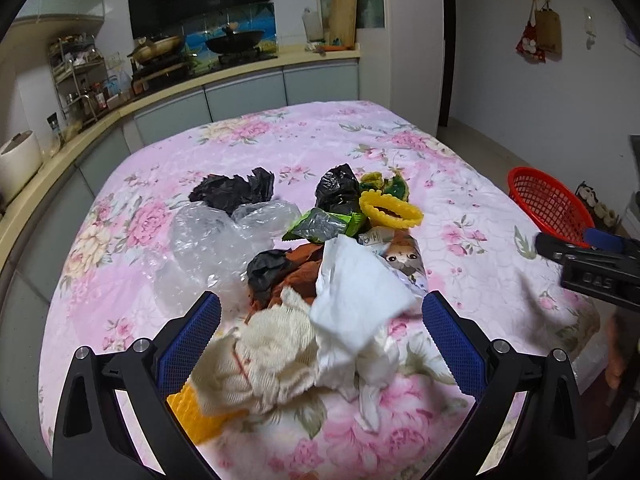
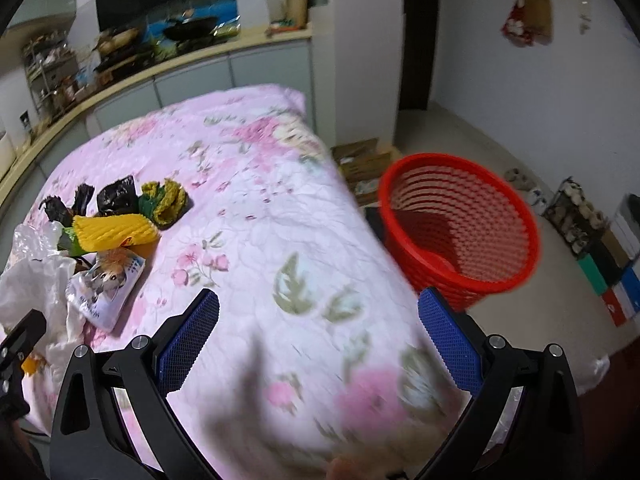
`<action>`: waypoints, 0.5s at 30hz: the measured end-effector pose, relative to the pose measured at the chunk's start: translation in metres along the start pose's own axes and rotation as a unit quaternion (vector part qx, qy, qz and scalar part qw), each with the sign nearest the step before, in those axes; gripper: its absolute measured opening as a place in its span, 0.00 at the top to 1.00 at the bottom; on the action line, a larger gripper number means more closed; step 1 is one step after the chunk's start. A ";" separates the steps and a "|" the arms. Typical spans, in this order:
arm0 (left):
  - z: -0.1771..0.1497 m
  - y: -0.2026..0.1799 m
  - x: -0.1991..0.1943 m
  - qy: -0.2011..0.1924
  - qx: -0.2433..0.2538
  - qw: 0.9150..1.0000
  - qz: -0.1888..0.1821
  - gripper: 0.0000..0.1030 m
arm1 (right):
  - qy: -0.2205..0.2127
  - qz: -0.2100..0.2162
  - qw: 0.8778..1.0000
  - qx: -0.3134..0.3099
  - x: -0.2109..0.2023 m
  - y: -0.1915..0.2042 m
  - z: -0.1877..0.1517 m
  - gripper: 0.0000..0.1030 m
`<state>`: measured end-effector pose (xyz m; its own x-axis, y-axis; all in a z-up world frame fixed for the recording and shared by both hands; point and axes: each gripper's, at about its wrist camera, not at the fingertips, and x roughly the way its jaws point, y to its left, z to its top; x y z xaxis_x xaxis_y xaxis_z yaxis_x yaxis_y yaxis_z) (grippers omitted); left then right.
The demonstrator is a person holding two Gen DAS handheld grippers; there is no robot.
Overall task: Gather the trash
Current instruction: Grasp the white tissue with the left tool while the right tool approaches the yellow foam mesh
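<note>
- Centrally, trash pile (image 1: pixel 320 272) sits heaped on a table under a pink floral cloth (image 1: pixel 280 140), toward the near edge in the left wrist view.
- Pile contents: white crumpled tissue (image 1: pixel 356 304) on top at centre; cream knitted rag (image 1: pixel 276 352) touching it at 7 o'clock; yellow foam mesh (image 1: pixel 196 412) under the rag at 7 o'clock.
- Rust-brown scrap (image 1: pixel 298 276) and small black bag (image 1: pixel 266 268) just at 10 o'clock of the tissue; clear plastic film (image 1: pixel 216 240) farther out at 10 o'clock.
- Green wrapper (image 1: pixel 324 226) at 12 o'clock; yellow ring (image 1: pixel 390 210) at 1 o'clock, black bag (image 1: pixel 336 190) beyond it; cartoon-print packet (image 1: pixel 404 258) touching the tissue at 2 o'clock.
- Left gripper (image 1: pixel 320 344): jaws spread wide, flanking rag and tissue, holding nothing.
- Right gripper (image 2: pixel 318 344): jaws spread wide, empty, over bare cloth; pile at its 9 o'clock. View is motion-blurred.
- Red mesh basket (image 2: pixel 460 220) stands on the floor off the table's right edge, at 1 o'clock of the right gripper; inside looks empty.
- Kitchen counter (image 1: pixel 240 72) with a wok at 12 o'clock, behind the table.
</note>
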<state>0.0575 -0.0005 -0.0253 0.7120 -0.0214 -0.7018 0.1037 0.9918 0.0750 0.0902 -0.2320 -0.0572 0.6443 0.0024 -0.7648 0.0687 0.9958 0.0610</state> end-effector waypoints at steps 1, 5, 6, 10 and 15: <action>0.002 0.001 0.005 0.005 0.000 1.000 -0.001 0.06 | 0.010 0.010 1.000 -0.003 0.010 0.004 0.003 0.05; 0.008 0.006 0.023 0.029 -0.011 0.999 -0.007 0.06 | 0.029 0.011 0.999 -0.029 0.034 0.017 0.007 0.05; 0.008 0.007 0.026 0.034 -0.013 0.999 -0.005 0.06 | 0.034 0.014 0.999 -0.035 0.039 0.020 0.008 0.05; 0.010 0.013 0.036 0.050 -0.026 0.998 -0.016 0.13 | 0.046 0.025 0.998 -0.046 0.052 0.028 0.006 0.05; 0.013 0.019 0.035 0.050 -0.028 0.998 -0.040 0.44 | 0.050 0.030 0.997 -0.047 0.061 0.027 0.005 0.05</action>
<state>0.0934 0.0155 -0.0390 0.6295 -0.0901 -0.7717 0.1152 0.9931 -0.0219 0.1349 -0.2049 -0.0991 0.5653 0.0670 -0.8222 -0.0420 0.9977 0.0524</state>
